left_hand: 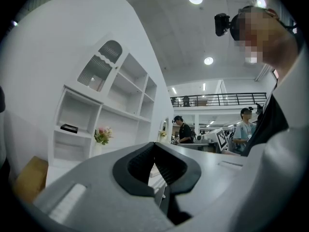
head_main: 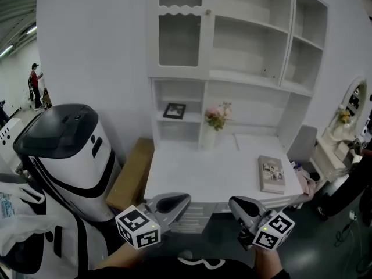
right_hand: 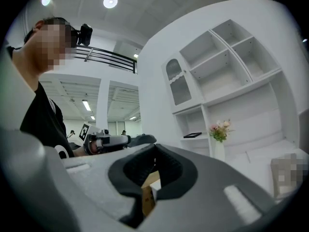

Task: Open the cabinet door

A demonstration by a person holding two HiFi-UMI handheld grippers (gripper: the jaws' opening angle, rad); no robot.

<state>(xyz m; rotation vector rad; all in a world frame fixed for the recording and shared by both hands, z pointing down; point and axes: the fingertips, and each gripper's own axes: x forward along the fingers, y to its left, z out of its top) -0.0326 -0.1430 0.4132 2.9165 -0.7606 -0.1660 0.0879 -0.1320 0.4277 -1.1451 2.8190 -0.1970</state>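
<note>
On desk — vase, flowers | cubby — picture frame | cabinet door shut

White desktop just ahead of left gripper and right gripper. Flat on it, ahead-right of right gripper: photo book. Upright at rear, ahead between both: flower vase. Beyond left gripper, on shelf: black frame.

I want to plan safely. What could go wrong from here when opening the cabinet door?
Both the left gripper and the right gripper are shut, so the small knob on the cabinet door may be missed unless one opens.
Reaching over the desk, an arm may tip the flower vase near the door.
</note>
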